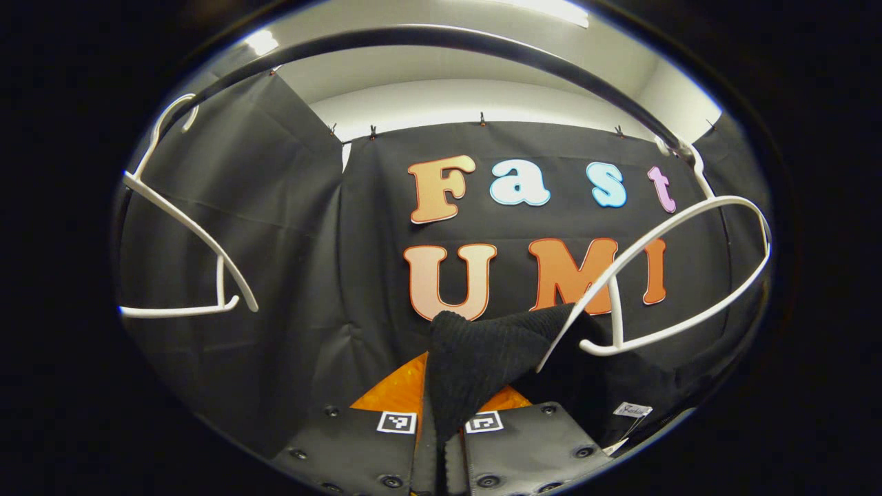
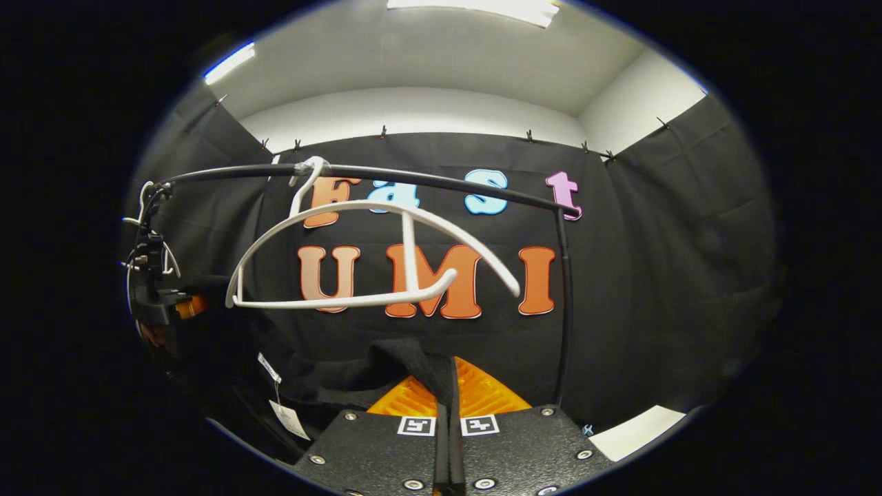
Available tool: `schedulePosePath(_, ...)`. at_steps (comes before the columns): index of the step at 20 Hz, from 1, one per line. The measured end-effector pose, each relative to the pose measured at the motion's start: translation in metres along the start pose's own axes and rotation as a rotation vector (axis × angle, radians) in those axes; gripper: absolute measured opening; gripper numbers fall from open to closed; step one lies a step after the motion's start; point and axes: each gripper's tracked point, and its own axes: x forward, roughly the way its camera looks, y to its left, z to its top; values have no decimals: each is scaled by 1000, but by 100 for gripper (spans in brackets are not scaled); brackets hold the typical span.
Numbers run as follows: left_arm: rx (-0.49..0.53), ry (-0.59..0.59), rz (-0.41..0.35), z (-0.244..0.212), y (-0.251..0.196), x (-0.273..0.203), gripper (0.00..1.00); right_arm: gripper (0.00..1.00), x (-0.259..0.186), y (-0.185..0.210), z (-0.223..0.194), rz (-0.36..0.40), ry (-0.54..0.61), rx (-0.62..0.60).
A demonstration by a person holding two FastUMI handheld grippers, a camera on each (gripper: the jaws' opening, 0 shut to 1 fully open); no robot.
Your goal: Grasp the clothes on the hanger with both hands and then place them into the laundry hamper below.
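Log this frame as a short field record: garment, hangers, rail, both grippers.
garment: black knit garment, off the hanger, stretched between the two grippers; a tag hangs from it
left gripper: shut on the garment's edge
right gripper: shut on the garment's other edge
near hanger: white, bare, hooked on the rail
second hanger: white, bare, farther along the rail in the left gripper view
rail: black bar above the garment
hamper: cannot tell where
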Motion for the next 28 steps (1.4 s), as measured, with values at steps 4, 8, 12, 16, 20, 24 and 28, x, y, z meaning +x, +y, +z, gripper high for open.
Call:
schedulePosePath(4, -4, 39, -3, -21, 0, 3, 12, 0, -4, 19, -20, 37, 31, 11)
schedulePosePath(8, -23, 78, 6, -36, 7, 5, 12, 0, -11, 37, -21, 72, 39, 21)
schedulePosePath(12, -56, 140, 8, -58, 17, -11, 12, 0, -17, 55, -30, 105, 52, 10)
schedulePosePath(16, -26, 165, -18, -71, 17, -40, 12, 0, -21, 80, -45, 157, 87, -7)
schedulePosePath(20, 10, 212, -30, -95, 17, -63, 12, 0, -37, 115, -71, 223, 136, -10)
schedulePosePath(24, 10, 288, -33, -134, 24, -88, 12, 7, -43, 145, -103, 290, 210, -6)
schedulePosePath(28, -10, 380, -20, -173, 32, -112, 12, 0, -51, 169, -141, 337, 295, 3)
